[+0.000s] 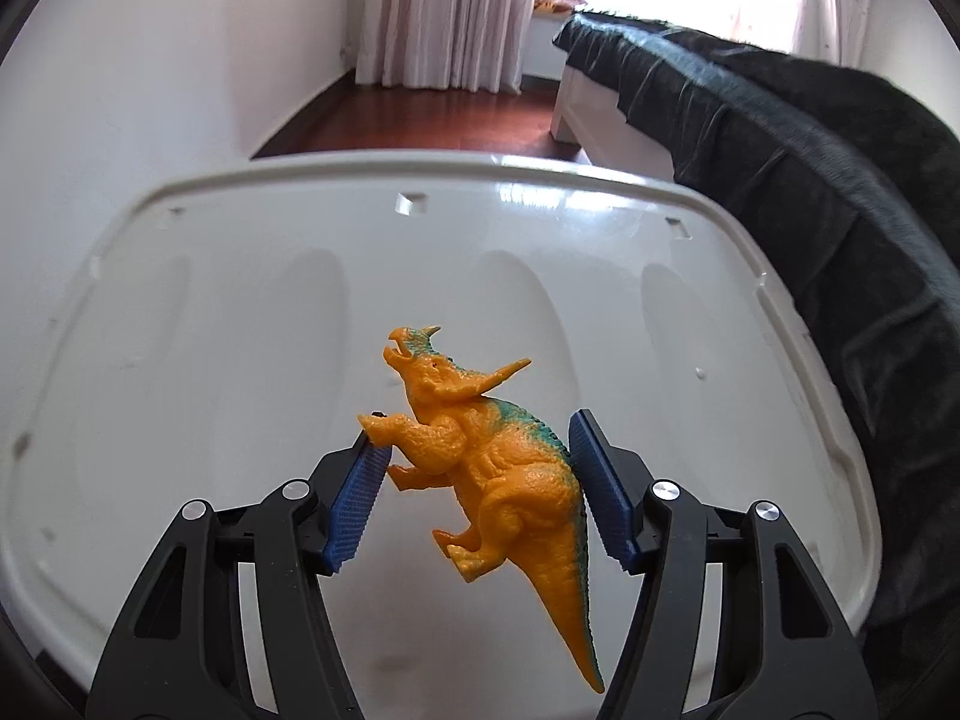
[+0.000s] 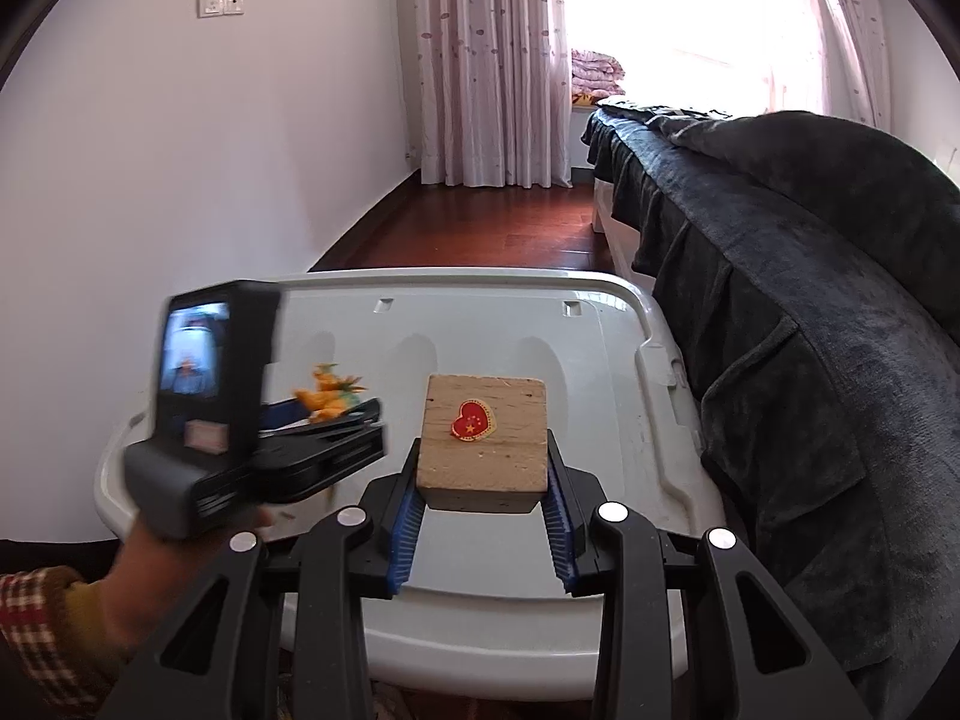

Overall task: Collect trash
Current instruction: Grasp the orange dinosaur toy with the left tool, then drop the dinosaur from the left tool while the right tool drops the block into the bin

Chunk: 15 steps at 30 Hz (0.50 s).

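Left gripper (image 1: pixel 477 483) is clamping an orange toy dinosaur (image 1: pixel 489 468) between its blue pads (image 1: pixel 354 507), belly against the left pad, spine against the right. The dinosaur is sitting head-up and tail-down in the grip, hanging over the white plastic lid (image 1: pixel 240 312), clear of its surface. In the right wrist view the left gripper (image 2: pixel 336 414) is showing on the near left of the lid (image 2: pixel 624 360), blurred, pointing right and slightly far, with the dinosaur (image 2: pixel 327 399) at its tips. The person's left hand (image 2: pixel 150 576) is wrapping the handle from below, with a checked cuff (image 2: pixel 36 606) at the wrist.

Right gripper (image 2: pixel 483 489) is pointing straight ahead, fingers level, closed on the near end of a wooden block (image 2: pixel 483 429) from both sides. The block is carrying a red heart sticker (image 2: pixel 474 420) on top and is sitting at lid centre; whether it is resting or lifted is unclear.

Right of the lid, a dark blanket (image 2: pixel 810 330) is draping the bed. Farther off, wooden floor (image 2: pixel 480 222) and curtains (image 2: pixel 492 60).
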Available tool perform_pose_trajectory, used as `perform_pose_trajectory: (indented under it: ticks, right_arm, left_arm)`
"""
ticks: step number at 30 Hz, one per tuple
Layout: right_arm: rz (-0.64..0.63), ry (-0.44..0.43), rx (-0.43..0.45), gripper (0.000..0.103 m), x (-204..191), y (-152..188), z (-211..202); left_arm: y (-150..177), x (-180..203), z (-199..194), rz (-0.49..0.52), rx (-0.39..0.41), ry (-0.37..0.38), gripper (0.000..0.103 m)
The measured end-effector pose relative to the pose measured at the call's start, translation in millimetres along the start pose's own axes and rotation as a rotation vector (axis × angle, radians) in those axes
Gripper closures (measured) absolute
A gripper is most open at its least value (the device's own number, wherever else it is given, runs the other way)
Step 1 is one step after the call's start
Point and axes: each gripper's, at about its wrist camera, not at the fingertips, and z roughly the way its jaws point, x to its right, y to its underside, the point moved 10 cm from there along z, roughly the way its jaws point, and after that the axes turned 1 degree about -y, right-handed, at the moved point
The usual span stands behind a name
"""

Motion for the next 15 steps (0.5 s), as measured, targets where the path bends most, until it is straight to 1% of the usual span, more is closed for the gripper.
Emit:
perform_pose_trajectory:
  ticks: [4, 7, 9, 12, 15]
  right_arm:
    - [-0.042, -0.011, 0.000, 0.068, -23, 8, -11]
    - [-0.052, -0.029, -0.015, 0.068, -42, 25, -19]
    - [-0.056, -0.044, -0.046, 0.068, -56, 49, -23]
    - [-0.058, -0.068, -0.120, 0.068, -77, 94, -24]
    - [-0.054, -0.108, -0.218, 0.068, -100, 145, -22]
  left_arm:
    - [18, -20, -44, 0.026, 0.028, -0.017, 0.043]
    - [44, -43, -77, 0.017, 0.032, -0.030, 0.043]
    - [64, -57, -93, 0.007, 0.024, -0.035, 0.043]
    - [101, -80, -116, 0.011, 0.006, -0.057, 0.043]
    - [148, -104, -133, 0.009, -0.035, -0.079, 0.043]
